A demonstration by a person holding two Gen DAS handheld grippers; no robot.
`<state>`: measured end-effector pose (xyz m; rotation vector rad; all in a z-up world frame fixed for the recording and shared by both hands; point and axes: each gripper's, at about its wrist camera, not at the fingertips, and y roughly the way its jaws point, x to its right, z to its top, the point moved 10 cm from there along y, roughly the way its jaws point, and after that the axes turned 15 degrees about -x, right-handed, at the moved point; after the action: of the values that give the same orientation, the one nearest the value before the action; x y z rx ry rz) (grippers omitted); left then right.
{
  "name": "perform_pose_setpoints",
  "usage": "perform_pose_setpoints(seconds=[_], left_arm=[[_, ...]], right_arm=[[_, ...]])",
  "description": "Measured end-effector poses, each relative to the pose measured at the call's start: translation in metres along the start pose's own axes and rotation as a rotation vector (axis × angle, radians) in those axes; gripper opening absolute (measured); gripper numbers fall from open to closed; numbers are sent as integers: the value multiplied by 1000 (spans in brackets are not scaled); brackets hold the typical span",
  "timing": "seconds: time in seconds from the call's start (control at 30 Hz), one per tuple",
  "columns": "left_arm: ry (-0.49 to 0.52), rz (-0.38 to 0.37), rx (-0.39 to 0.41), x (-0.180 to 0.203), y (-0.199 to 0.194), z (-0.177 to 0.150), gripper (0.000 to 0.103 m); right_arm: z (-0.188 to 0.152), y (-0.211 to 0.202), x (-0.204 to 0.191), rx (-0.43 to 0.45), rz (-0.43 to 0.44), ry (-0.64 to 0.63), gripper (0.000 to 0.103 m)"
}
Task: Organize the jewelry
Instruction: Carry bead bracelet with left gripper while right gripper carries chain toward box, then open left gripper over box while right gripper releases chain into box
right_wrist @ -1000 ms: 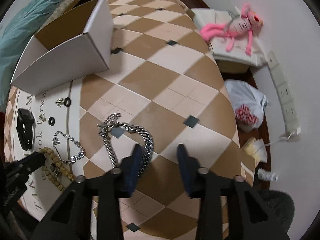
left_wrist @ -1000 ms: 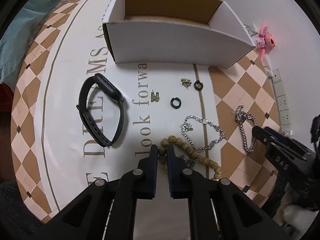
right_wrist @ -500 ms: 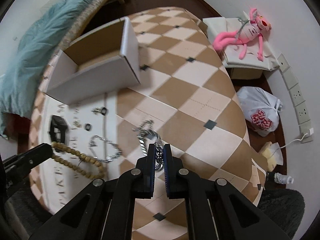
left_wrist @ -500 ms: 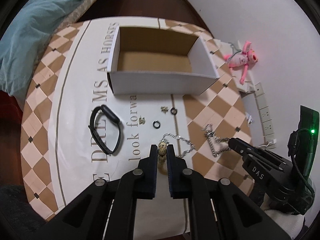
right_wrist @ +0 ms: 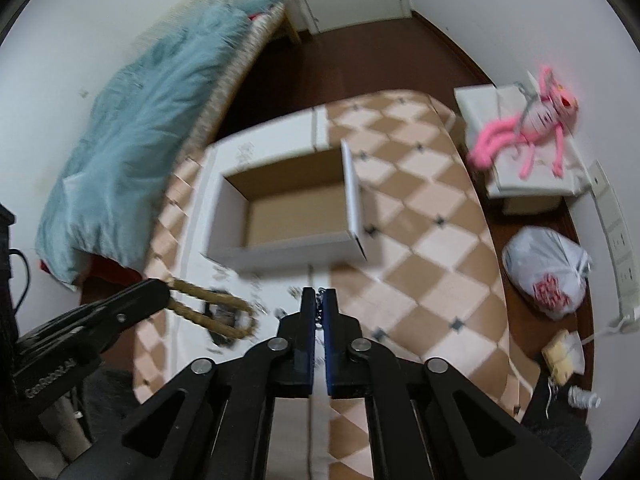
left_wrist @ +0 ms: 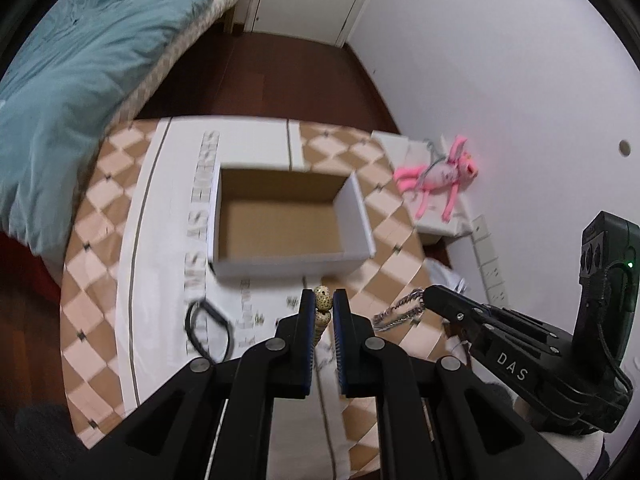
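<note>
While the left gripper [left_wrist: 323, 305] pinches the bead bracelet [left_wrist: 323, 300] and the right gripper [right_wrist: 319, 305] clamps the chain [left_wrist: 400, 310], either dangling loop could snag the box [left_wrist: 288, 268] rim.

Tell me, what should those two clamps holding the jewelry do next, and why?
Probably carry both pieces forward over the open cardboard box. The left gripper pinches the bead bracelet, the right gripper the silver chain, and the box sits just ahead.
</note>
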<state>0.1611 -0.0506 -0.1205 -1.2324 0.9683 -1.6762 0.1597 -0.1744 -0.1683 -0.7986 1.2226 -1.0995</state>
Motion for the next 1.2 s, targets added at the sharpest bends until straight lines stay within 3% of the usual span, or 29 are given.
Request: perform_pose_setpoints(seconds=[0.17, 0.37, 0.77, 1.0, 1.03, 1.07, 1.1, 1.13, 1.17, 1.2], left_arm=[[16, 5, 57, 1, -19, 37, 6], [17, 44, 70, -15, -13, 80, 6], [-29, 82, -76, -51, 56, 114, 6], [-119, 167, -160, -75, 78, 123, 12], [-128, 179, -160, -79, 78, 124, 14], [-131, 191, -154, -81, 77, 125, 22], [-131, 216, -140, -83, 74, 125, 40], [-131, 237, -127, -85, 71, 125, 52], [-129, 247, -111, -86, 69, 126, 68], [-126, 261, -92, -88, 66, 126, 71]], right_arm=[[44, -30, -23, 65, 28, -46, 2], [93, -24, -40, 77, 8, -88, 2], [136, 66, -34, -73, -109, -118, 2], [143, 100, -19, -186, -118, -89, 5], [143, 101, -18, -189, -124, -88, 12], [142, 100, -15, -188, -131, -84, 31], [142, 99, -13, -187, -137, -79, 44], [142, 98, -12, -185, -143, -78, 67], [141, 96, -9, -178, -156, -77, 75], [142, 94, -8, -171, -166, -76, 75]])
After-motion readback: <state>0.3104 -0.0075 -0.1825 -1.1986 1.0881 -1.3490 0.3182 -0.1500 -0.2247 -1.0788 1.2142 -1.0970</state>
